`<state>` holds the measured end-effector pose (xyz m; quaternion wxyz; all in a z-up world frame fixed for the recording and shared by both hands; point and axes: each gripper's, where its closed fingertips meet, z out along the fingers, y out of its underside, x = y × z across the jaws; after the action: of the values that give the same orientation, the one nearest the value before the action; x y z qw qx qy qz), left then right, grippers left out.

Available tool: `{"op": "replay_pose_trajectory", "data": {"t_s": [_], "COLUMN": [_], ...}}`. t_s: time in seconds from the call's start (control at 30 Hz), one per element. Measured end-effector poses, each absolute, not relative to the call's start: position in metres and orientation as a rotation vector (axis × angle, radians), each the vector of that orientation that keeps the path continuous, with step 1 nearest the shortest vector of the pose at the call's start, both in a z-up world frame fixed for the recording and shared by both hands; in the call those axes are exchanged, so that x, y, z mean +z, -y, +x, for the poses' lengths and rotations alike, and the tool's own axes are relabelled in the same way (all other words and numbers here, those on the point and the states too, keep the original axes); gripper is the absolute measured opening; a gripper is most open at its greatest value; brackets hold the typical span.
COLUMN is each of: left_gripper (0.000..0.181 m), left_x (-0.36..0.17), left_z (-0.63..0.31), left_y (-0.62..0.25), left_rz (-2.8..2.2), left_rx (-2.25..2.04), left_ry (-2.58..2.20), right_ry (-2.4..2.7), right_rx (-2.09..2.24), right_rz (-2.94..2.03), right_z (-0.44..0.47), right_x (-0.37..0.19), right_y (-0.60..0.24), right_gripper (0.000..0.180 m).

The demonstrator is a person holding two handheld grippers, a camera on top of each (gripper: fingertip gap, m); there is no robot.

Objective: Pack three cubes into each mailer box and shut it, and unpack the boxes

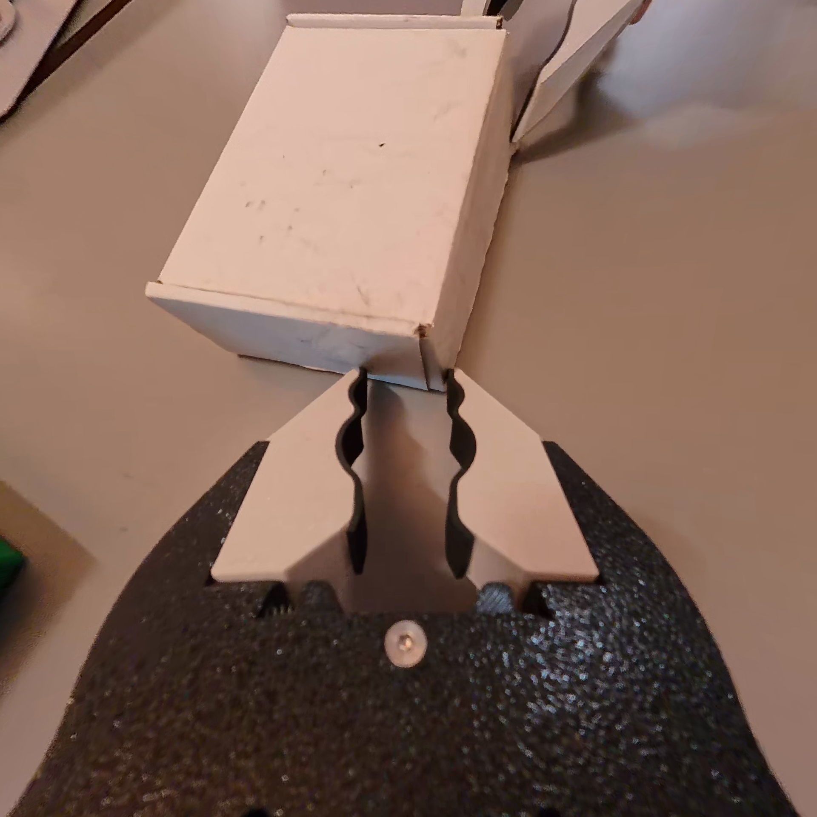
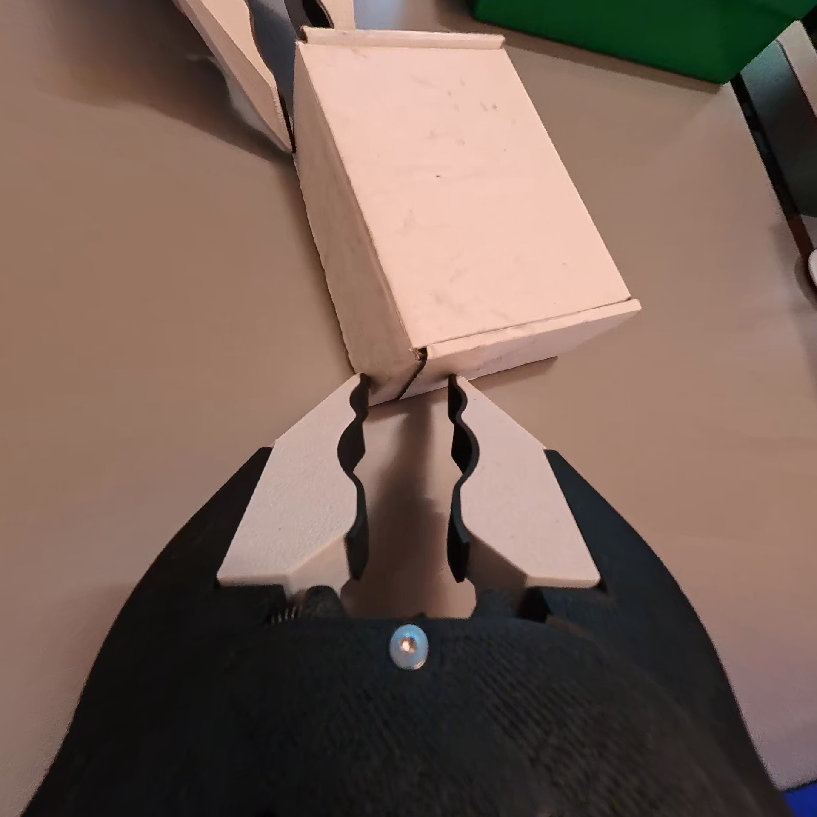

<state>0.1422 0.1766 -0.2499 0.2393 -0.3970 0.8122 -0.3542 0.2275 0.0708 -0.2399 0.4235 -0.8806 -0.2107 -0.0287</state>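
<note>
A closed white corrugated-cardboard mailer box sits flat on the plain grey-beige bench. Its lid is down and tucked, its top scuffed with faint dark smudges and one small black speck, and one near corner is frayed to brown fibre. The left tongs, with pale wedge-shaped fingers and wavy black pads, are released with a gap between the pads, their tips at one near bottom corner of the box. The right tongs, of the same build, are likewise spread, their tips at another corner, where a dark seam runs down the edge. Each pair shows in the far background of the other's view, beside the box. A green object lies beyond the box, near the bench's edge.
</note>
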Motion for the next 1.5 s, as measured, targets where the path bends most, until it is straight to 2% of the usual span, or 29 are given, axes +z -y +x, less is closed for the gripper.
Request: {"op": "replay_pose_trajectory", "data": {"t_s": [0.27,0.5,0.53,0.6,0.67,0.73,0.87,0.97,1.03,1.23,1.3,1.5], "left_gripper": [0.025,0.029,0.038,0.063,0.077,0.084,0.096,0.102,0.106,0.106,0.106,0.104], "left_x": [-0.25,-0.25,-0.25,-0.245,-0.236,-0.228,-0.222,-0.226,-0.226,-0.22,-0.221,-0.217], "left_z": [0.146,0.148,0.148,0.149,0.15,0.15,0.151,0.148,0.148,0.146,0.146,0.147], "left_y": [-0.181,-0.183,-0.183,-0.186,-0.188,-0.191,-0.194,-0.191,-0.191,-0.19,-0.19,-0.193], "left_rz": [-1.046,-1.086,-1.084,-1.089,-1.098,-1.123,-1.162,-1.16,-1.15,-1.142,-1.166,-1.208], "left_rx": [-0.904,-0.897,-0.895,-0.912,-0.976,-1.057,-1.133,-1.129,-1.119,-1.177,-1.2,-1.263], "left_ry": [-2.201,-2.182,-2.177,-2.138,-2.079,-2.027,-1.996,-2.035,-2.039,-2.021,-2.029,-2.006], "right_ry": [0.672,0.555,0.56,0.514,0.458,0.493,0.743,0.816,0.834,0.963,0.976,1.03], "right_rx": [-0.313,-0.254,-0.275,-0.443,-0.413,-0.243,-0.174,-0.113,-0.09,-0.035,0.029,-0.015], "right_rz": [-2.198,-2.146,-2.169,-2.202,-2.249,-2.266,-2.471,-2.552,-2.547,-2.669,-2.711,-2.788], "right_z": [0.231,0.23,0.232,0.249,0.243,0.217,0.205,0.209,0.211,0.208,0.203,0.212], "right_x": [-0.242,-0.241,-0.239,-0.218,-0.189,-0.167,-0.184,-0.198,-0.2,-0.226,-0.235,-0.237], "right_y": [-0.074,-0.074,-0.072,-0.07,-0.071,-0.083,-0.111,-0.14,-0.159,-0.173,-0.171,-0.155], "right_gripper": [0.027,0.029,0.033,0.063,0.093,0.122,0.124,0.115,0.115,0.127,0.122,0.126]}}
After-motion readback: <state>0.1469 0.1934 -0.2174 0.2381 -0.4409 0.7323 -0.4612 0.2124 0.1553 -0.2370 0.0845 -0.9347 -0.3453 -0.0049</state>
